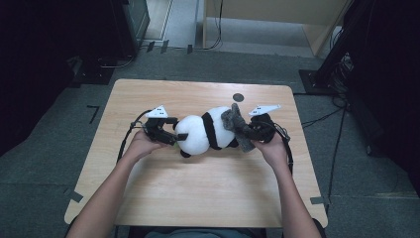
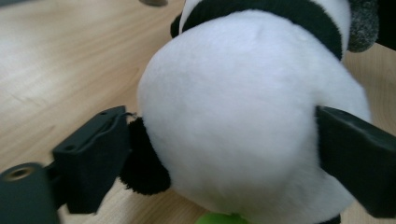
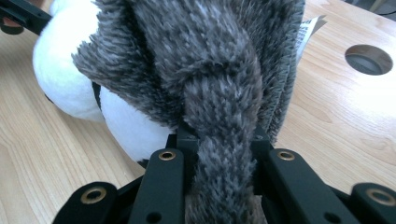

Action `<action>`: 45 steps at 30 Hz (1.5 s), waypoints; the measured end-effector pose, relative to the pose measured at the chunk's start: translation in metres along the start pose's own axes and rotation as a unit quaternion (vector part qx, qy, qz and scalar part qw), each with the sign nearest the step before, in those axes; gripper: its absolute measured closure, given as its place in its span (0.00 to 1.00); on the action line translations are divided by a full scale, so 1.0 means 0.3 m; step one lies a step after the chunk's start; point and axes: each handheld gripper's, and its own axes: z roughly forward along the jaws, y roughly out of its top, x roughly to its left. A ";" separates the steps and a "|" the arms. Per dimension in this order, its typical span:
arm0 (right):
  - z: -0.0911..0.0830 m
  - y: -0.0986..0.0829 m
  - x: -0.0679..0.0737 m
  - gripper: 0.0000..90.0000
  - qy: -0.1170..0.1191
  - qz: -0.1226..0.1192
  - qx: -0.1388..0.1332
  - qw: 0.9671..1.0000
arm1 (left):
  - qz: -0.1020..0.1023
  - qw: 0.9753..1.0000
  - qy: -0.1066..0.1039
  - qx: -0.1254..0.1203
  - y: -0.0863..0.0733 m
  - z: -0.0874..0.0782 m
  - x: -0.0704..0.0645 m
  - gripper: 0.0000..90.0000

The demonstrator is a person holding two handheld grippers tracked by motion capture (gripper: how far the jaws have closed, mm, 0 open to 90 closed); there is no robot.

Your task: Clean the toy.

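Left gripper (image 2: 219,154): jaws wide apart, flanking white head of panda plush (image 2: 247,116), touching fur both sides, likely steadying it. Right gripper (image 3: 224,186): jaws clamped on grey furry piece (image 3: 219,84), likely garment being pulled off or on. Panda lies mid-table (image 1: 148,94) between grippers. Count: one panda, one grey piece, two grippers, one round table hole (image 1: 238,97).

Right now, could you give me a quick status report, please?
Left tool astride the panda's head. Right tool shut on grey scarf. Nothing in the way.
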 end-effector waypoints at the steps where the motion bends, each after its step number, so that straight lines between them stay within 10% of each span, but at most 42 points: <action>1: 0.002 0.000 0.001 0.84 0.000 -0.001 0.000 1.000 | 0.002 1.000 -0.004 0.005 0.002 0.004 0.002 0.01; 5: 0.010 -0.005 -0.001 0.85 0.007 -0.001 -0.003 1.000 | 0.039 0.999 -0.023 0.010 0.004 0.019 -0.003 0.00; 9: 0.017 -0.011 -0.003 0.85 0.011 -0.003 -0.005 1.000 | 0.047 0.997 -0.061 0.028 -0.008 0.049 -0.015 0.00; 18: 0.031 -0.009 0.004 0.85 -0.004 -0.007 -0.015 1.000 | 0.045 0.996 -0.068 0.021 -0.025 0.046 -0.049 0.15; 24: 0.013 0.000 0.001 0.85 -0.044 0.002 -0.034 0.998 | -0.016 0.999 -0.039 0.005 -0.024 0.022 -0.081 0.43; 30: -0.081 0.033 0.019 0.85 -0.036 0.035 -0.073 0.996 | -0.062 0.997 -0.035 -0.012 0.014 -0.008 -0.127 0.55; 36: -0.141 0.083 0.127 0.84 0.007 0.027 -0.105 0.994 | -0.088 0.995 -0.006 -0.052 0.068 -0.055 -0.176 0.56; 45: -0.027 0.106 0.295 0.84 0.071 0.023 -0.080 0.994 | -0.127 0.987 0.030 -0.091 0.068 -0.064 -0.235 0.55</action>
